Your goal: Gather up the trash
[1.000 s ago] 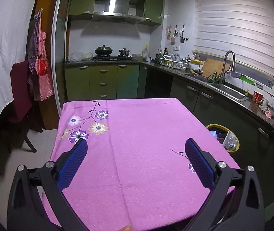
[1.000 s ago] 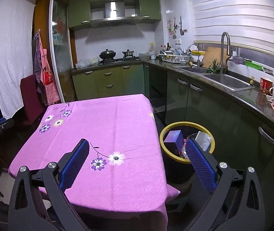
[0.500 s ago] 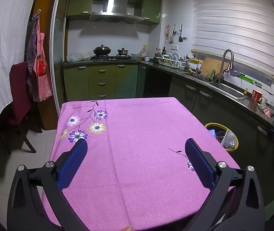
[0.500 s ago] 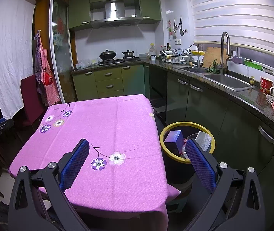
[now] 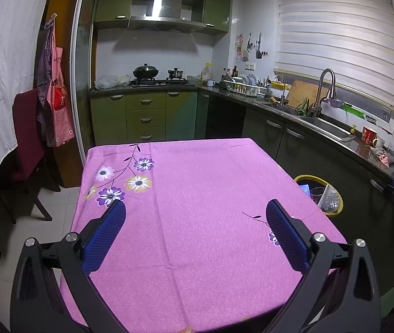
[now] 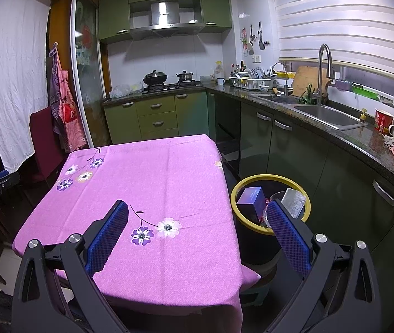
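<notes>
A table under a pink flowered cloth fills the middle of the kitchen. Green cabinets run along its right side, leaving a narrow aisle. In that aisle, just beside the table's near right corner, stands a yellow-rimmed bin holding a purple box and wrappers. The left gripper hangs over the bare cloth, released. The right gripper straddles the table's edge and the bin, also spread and empty.

The round black trash bin with a yellow rim stands on the floor just beside the right edge of the table, in front of the dark lower cabinets. Inside it, a purple box stands tilted at the left, and crinkled silver foil packaging leans at the right.
</notes>
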The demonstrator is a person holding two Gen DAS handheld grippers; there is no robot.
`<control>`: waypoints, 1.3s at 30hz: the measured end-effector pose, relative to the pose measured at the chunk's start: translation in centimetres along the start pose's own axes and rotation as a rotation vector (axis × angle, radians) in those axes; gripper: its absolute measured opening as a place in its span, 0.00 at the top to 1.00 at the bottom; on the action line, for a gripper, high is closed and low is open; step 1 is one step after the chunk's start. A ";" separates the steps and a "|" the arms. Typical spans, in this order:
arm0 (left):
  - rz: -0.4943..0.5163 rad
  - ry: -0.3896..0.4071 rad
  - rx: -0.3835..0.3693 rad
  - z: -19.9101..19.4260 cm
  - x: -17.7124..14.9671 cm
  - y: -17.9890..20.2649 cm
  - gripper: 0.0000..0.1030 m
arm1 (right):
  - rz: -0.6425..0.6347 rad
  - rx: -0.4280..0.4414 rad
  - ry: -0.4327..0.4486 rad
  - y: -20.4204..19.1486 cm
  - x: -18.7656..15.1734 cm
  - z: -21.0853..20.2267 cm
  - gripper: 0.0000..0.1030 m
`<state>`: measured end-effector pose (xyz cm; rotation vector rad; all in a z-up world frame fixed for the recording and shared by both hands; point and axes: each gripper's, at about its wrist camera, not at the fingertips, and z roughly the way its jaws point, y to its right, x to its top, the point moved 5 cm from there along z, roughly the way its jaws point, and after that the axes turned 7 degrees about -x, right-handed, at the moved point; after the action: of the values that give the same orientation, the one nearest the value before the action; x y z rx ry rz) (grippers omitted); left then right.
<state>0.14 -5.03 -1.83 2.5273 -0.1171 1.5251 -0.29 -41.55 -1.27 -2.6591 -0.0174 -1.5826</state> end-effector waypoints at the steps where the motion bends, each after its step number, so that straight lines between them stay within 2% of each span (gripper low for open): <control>1: 0.001 0.000 -0.001 0.0 0.0 0.0 0.06 | 0.001 0.000 0.000 0.0 0.0 0.1 0.04; 39: 0.010 -0.020 -0.032 0.3 -0.1 1.0 0.06 | 0.010 -0.001 -0.007 -0.2 -0.4 0.8 0.04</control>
<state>0.21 -6.09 -1.98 2.5212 -0.1565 1.4900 0.21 -41.30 -2.00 -2.6610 -0.0032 -1.5713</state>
